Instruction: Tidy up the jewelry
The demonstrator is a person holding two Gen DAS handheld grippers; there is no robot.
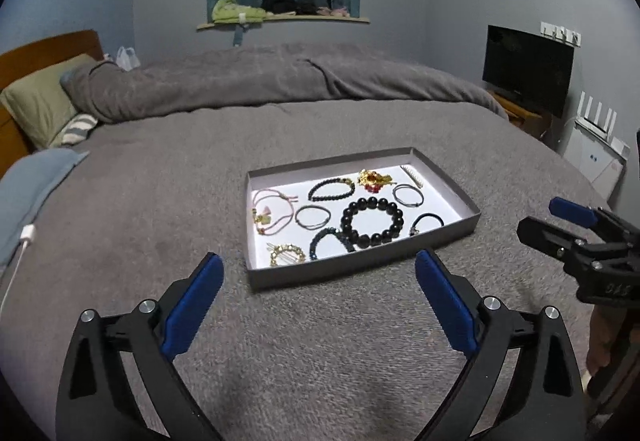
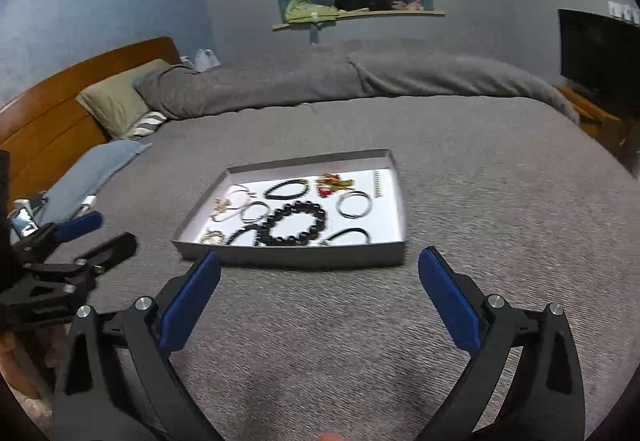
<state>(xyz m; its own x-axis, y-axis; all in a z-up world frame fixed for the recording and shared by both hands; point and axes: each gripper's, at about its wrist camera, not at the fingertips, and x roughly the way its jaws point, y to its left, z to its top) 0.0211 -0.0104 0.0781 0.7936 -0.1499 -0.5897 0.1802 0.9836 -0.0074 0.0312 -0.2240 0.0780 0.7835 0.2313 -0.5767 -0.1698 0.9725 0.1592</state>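
1. The only writing in view is embossed on the black body of the right gripper [image 1: 568,219] as seen from the left wrist camera; it is too blurred to read.
2. A shallow rectangular grey cardboard tray [image 1: 360,261] with a white floor lies on the bed [image 1: 160,201], which is covered in a nubby grey blanket.
3. All the jewelry sits inside the tray. A large bracelet of round glossy black beads [image 1: 372,218] lies near the middle.
4. Just beside it, toward the near wall, is a dark blue beaded bracelet [image 1: 328,241], and in the near left corner a gold-coloured beaded ring of a bracelet [image 1: 286,254].
5. On the left lies a pink cord bracelet [image 1: 274,209] with small gold charms; next to it is a thin grey cord loop [image 1: 313,216].
6. Toward the far wall are a small-beaded black bracelet [image 1: 331,190], a gold and red ornament [image 1: 374,178], a pale bar-shaped clip [image 1: 412,176] and another thin cord loop [image 1: 408,194].
7. A black cord bracelet [image 1: 428,223] lies on the right side.
8. The left gripper [image 1: 318,273] hangs over the blanket short of the tray, its blue-padded fingers spread wide and grasping nothing.
9. The right gripper, seen from its own camera, is likewise spread wide and grasps nothing, just short of the tray's near wall.
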